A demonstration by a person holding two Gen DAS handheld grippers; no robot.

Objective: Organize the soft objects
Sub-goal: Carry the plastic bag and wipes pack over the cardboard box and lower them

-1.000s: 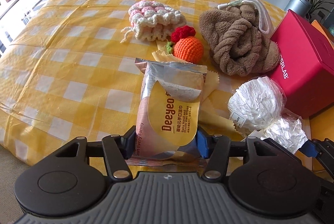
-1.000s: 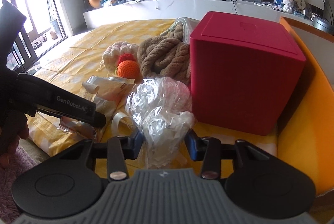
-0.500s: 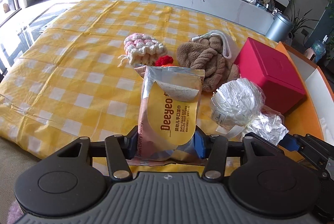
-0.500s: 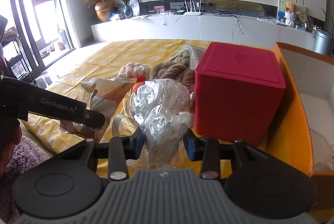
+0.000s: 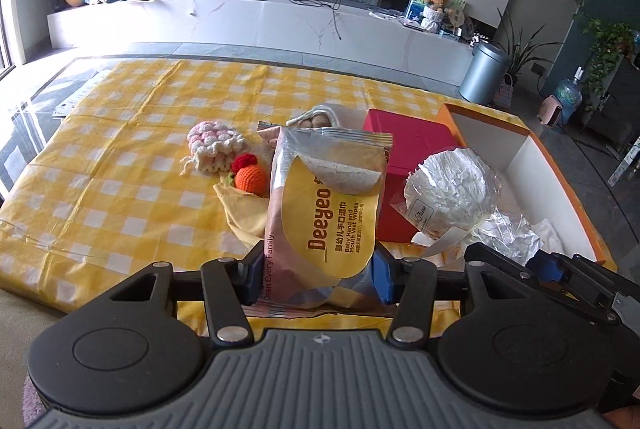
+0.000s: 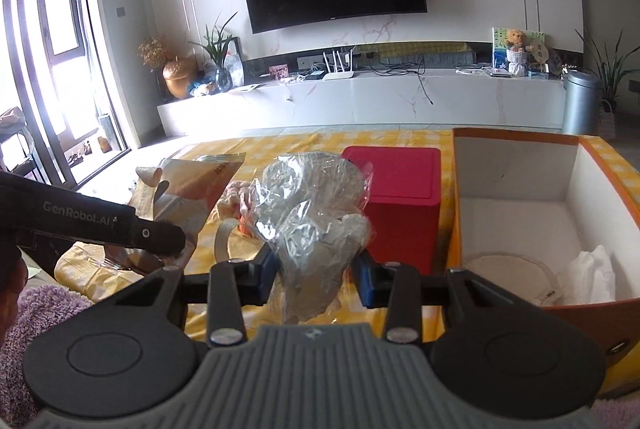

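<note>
Wipes pack [image 5: 326, 205] and crinkly bagged bundle [image 6: 316, 213] riding above the surface, one pinched in each hand-held gripper.
Left hand-held gripper [image 5: 316, 279] and right hand-held gripper [image 6: 316, 275] are gripping low; carrying both level over the orange box [image 6: 516, 165] rim before releasing seems wisest.

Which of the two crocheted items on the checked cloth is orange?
The small crocheted ball, round, with a red tuft on top. The other, the crocheted pouch behind it, is pink and cream.

Wipes pack [image 5: 326, 213], 6 o'clock: "Deeyeo", "Baby Hand and Mouth Wet Wipes". Left gripper [image 6: 112, 229] arm, 9 o'clock in right view: "GenRobot.AI".
</note>
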